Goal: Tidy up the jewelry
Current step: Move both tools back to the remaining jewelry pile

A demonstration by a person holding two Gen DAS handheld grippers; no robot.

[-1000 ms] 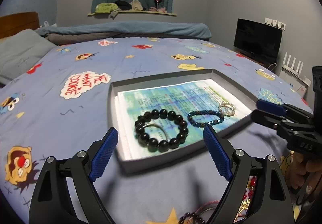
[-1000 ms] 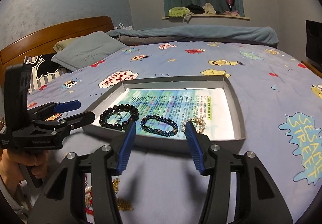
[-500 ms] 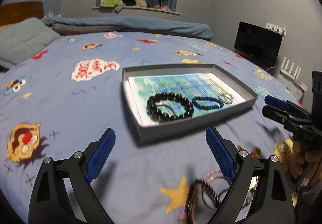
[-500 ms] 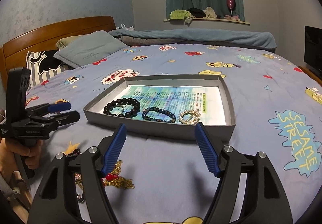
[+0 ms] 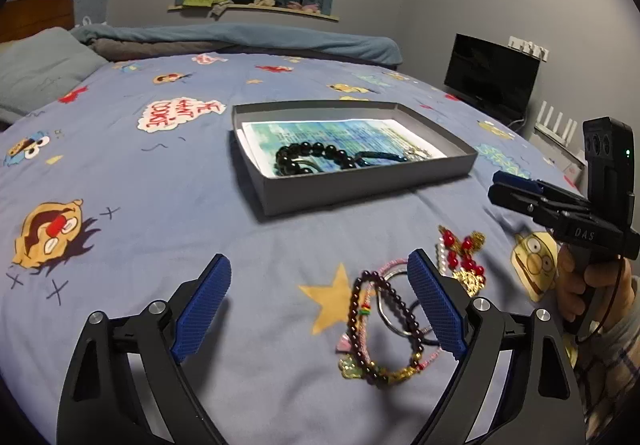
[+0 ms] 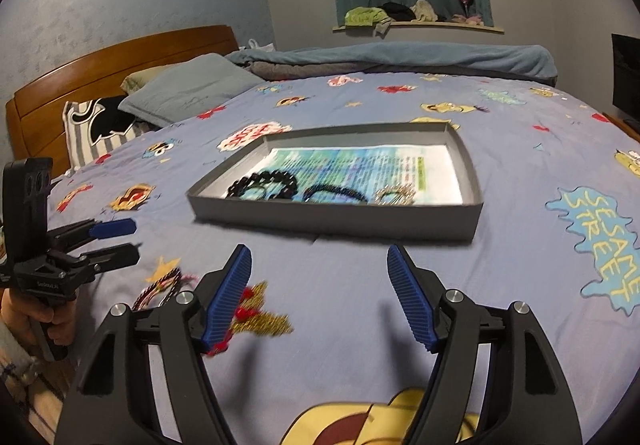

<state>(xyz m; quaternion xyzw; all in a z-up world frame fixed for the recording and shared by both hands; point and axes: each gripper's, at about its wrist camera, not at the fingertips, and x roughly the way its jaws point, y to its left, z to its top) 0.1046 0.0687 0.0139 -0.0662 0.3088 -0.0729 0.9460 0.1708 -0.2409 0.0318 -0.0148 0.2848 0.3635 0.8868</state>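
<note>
A grey tray (image 5: 360,185) lined with a printed sheet lies on the bed. In it are a black bead bracelet (image 5: 316,157), a dark blue bracelet (image 5: 384,156) and a pale sparkly bracelet (image 6: 394,194). Loose jewelry lies on the sheet nearer me: a dark purple bead bracelet (image 5: 362,325), a metal bangle (image 5: 390,309) and a red-and-gold piece (image 5: 460,249). My left gripper (image 5: 318,265) is open and holds nothing; its right finger hangs over the bangle. My right gripper (image 6: 319,257) is open and holds nothing, short of the tray, with the red-and-gold piece (image 6: 260,313) by its left finger.
The bed carries a blue cartoon-print sheet (image 5: 160,205). Pillows (image 6: 188,89) and a wooden headboard (image 6: 120,57) lie at the left, a folded blanket (image 5: 240,41) at the far side. A dark screen (image 5: 492,79) stands off the bed's right. A hand (image 5: 580,277) grips the right tool.
Both grippers have drawn back from the tray toward the near side of the bed. The loose jewelry pile has come into view under them. The right jaws stand wider than a second ago.
</note>
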